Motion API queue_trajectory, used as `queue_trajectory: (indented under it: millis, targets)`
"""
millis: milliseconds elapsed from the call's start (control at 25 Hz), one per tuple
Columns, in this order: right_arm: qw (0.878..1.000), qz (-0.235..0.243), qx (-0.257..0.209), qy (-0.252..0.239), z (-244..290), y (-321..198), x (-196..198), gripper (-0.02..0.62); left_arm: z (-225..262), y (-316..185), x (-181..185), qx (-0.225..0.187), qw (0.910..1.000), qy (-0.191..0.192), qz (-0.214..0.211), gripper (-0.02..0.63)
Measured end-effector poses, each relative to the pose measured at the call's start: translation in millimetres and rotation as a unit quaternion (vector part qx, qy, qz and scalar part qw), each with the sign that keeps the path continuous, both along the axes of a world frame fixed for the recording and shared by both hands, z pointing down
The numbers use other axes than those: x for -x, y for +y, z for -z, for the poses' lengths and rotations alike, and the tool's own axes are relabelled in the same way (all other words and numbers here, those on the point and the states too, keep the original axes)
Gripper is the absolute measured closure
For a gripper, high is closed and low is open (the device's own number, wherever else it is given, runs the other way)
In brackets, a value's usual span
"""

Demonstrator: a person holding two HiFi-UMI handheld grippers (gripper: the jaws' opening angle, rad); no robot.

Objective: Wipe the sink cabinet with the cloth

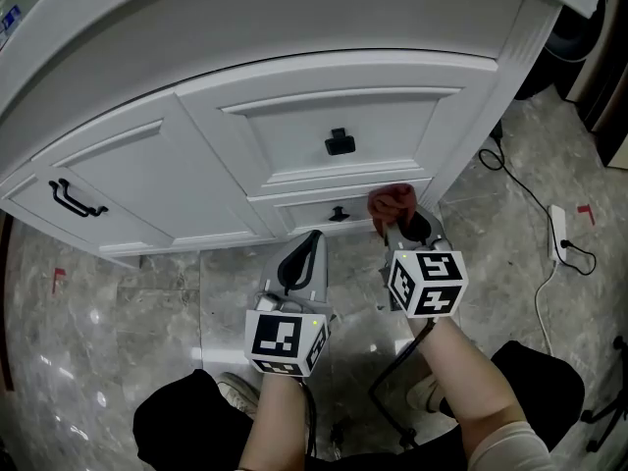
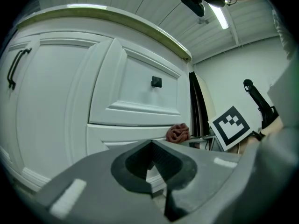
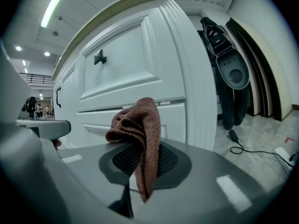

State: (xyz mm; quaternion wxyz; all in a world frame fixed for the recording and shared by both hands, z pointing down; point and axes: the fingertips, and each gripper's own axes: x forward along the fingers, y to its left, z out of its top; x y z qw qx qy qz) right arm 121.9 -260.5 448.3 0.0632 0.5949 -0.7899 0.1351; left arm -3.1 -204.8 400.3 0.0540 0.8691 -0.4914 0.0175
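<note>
The white sink cabinet fills the upper part of the head view. A reddish-brown cloth is bunched against the lower drawer front, just right of that drawer's small black knob. My right gripper is shut on the cloth, which sticks up between the jaws and hangs down over them. My left gripper is held low in front of the cabinet's base, left of the right one, shut with nothing in it. From the left gripper view the cloth shows beside the drawer panel.
A black knob is on the upper drawer, and a black bar handle on the left door. A white power strip with black cables lies on the marble floor to the right. Dark gear leans beside the cabinet's right end.
</note>
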Motion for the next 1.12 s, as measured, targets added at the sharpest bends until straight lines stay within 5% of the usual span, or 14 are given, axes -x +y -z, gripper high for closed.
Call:
queue_trajectory:
  millis: [600,1120]
  targets:
    - [0.997,-0.071,-0.007,-0.031,5,10,-58,0.515,-22,5,-15,0.016,0.9998,-0.01,-0.011,0.606]
    - [0.995,0.069,0.025,-0.061,-36,32,122,0.515,-33,9,73,0.027,0.998,0.004,0.057,0.606]
